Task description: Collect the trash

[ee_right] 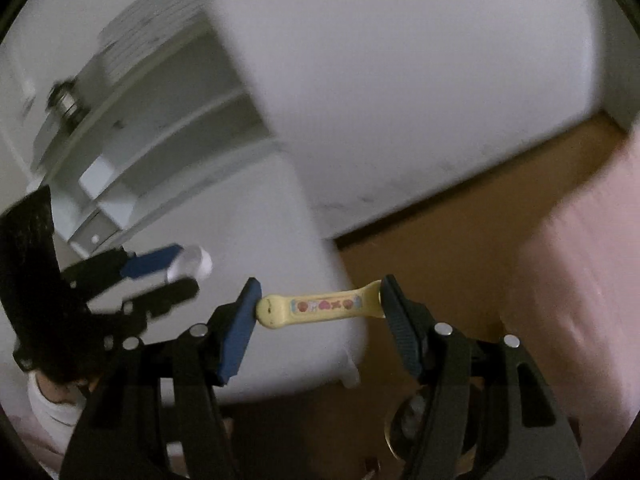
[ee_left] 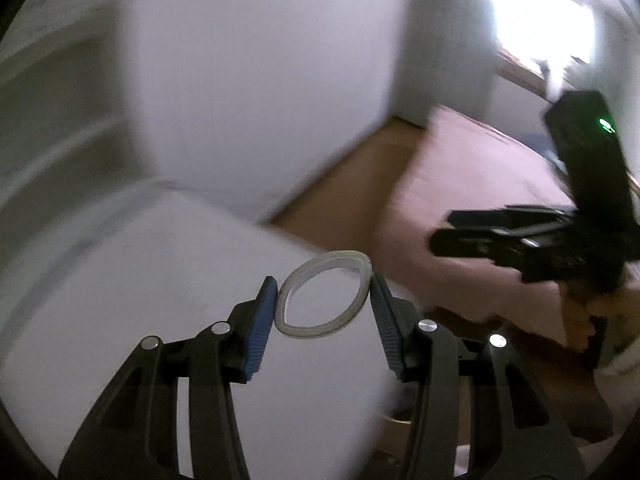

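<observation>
Left gripper clamped on translucent ring, blue pads pressing its two sides and squashing it into an eye shape, held in the air over white furniture. Right gripper clamped endwise on yellow plastic handle, one pad at the rounded end, the other at the flared end; small coloured pictures printed along its middle. Same grippers seen from each other's cameras: right gripper off to the right of the left wrist view over pink bedding; left gripper at the left of the right wrist view, pale ring between its fingers. Brown wooden floor and white wall behind, heavily blurred. White shelving at upper left. Bright window at upper right of the left wrist view.
</observation>
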Tool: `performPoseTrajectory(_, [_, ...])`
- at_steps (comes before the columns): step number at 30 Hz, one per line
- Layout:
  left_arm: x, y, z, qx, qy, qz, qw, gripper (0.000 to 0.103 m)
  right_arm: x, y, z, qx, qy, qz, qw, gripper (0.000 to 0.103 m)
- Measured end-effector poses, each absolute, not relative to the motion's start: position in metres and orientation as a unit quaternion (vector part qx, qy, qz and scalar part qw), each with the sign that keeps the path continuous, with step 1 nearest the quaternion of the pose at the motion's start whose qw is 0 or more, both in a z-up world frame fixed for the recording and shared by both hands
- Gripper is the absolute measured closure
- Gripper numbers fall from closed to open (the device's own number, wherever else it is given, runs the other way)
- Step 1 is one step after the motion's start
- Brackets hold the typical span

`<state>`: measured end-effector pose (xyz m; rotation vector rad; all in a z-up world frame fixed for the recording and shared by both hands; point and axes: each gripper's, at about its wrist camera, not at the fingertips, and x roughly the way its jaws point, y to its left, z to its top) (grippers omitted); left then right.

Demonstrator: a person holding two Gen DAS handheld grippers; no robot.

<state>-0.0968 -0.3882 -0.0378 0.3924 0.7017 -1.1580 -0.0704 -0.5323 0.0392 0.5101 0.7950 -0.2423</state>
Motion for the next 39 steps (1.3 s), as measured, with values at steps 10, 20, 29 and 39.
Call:
performPoseTrajectory(10, [-0.205, -0.524, -0.242, 0.3, 0.474, -0.555, 0.614, 0.056, -0.199, -0.619, -0.172, 0.466, 0.474, -0.141, 0.733, 0.042])
performPoseTrajectory(20, [-0.176, -0.549, -0.432, 0.324, 0.635, -0.445, 0.543, 0.056, -0.218, -0.643, -0.37, 0.597, 0.552, -0.17, 0.556, 0.042])
performPoseTrajectory(29, [-0.192, -0.56, -0.459, 0.311, 0.666, -0.443, 0.513, 0.056, -0.221, -0.645, -0.41, 0.638, 0.54, -0.187, 0.516, 0.042])
performPoseTrajectory(39, [-0.203, -0.548, -0.403, 0.284, 0.631, -0.481, 0.538, 0.008, -0.24, -0.68, -0.349, 0.569, 0.51, -0.297, 0.572, 0.012])
